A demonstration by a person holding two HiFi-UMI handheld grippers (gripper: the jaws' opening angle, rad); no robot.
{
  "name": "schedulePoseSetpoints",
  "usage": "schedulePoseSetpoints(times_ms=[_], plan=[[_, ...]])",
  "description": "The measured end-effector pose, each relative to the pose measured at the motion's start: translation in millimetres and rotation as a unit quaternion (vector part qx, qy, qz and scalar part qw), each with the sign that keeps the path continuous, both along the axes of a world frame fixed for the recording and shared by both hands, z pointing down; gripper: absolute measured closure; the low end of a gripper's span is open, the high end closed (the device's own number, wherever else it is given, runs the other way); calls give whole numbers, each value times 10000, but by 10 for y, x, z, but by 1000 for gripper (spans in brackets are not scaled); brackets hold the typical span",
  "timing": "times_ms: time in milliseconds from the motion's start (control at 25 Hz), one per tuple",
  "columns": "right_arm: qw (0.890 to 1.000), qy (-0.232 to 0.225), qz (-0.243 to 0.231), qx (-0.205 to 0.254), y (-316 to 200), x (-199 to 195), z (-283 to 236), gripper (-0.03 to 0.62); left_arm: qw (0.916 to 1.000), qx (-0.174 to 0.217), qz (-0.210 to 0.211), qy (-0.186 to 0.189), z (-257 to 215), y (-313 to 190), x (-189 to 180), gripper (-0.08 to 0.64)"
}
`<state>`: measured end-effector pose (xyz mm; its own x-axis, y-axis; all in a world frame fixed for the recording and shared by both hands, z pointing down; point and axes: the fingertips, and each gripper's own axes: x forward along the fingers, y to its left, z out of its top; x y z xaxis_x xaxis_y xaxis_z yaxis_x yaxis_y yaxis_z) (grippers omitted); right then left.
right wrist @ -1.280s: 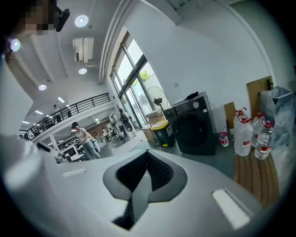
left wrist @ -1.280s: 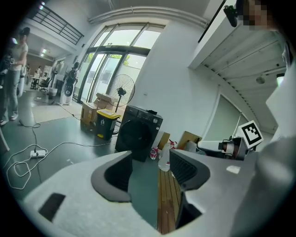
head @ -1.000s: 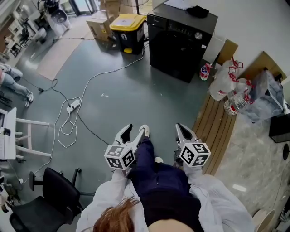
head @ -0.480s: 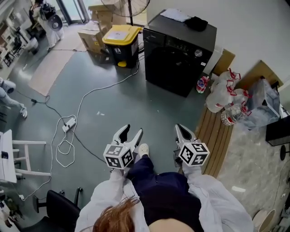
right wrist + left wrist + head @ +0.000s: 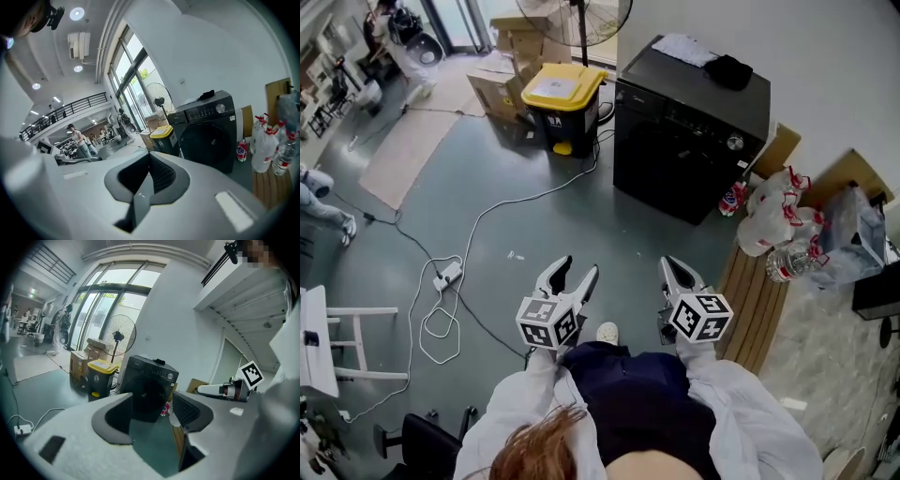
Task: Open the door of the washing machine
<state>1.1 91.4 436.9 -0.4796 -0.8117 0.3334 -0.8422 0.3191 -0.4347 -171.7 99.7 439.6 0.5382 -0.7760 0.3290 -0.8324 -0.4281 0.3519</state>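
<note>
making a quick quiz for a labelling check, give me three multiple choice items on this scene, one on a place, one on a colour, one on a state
1. In the head view, where does the yellow-lidded bin stand?
A) left of the washing machine
B) on top of it
C) inside it

2. What colour is the washing machine?
A) white
B) black
C) red

3. How is the machine's door?
A) wide open
B) taken off
C) shut

Answers: 1 A, the bin shows at the machine's left side; 2 B, its whole body is black; 3 C, the round door lies flush with the front.
</note>
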Motion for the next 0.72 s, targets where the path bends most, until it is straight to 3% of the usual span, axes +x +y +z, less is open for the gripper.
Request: schedulePoseSetpoints(times_ms=[360, 520, 720], plan=[[9989, 107, -247, -375, -176, -254, 190, 581, 9989, -454, -66, 104, 281, -75, -171, 305], [9983, 52, -310, -494, -367, -278, 307, 581, 9987, -472, -118, 139, 339, -190, -162, 307], [9970, 274, -602, -392, -658, -305, 386, 581, 9979, -615, -213, 53, 494, -437, -153, 305]])
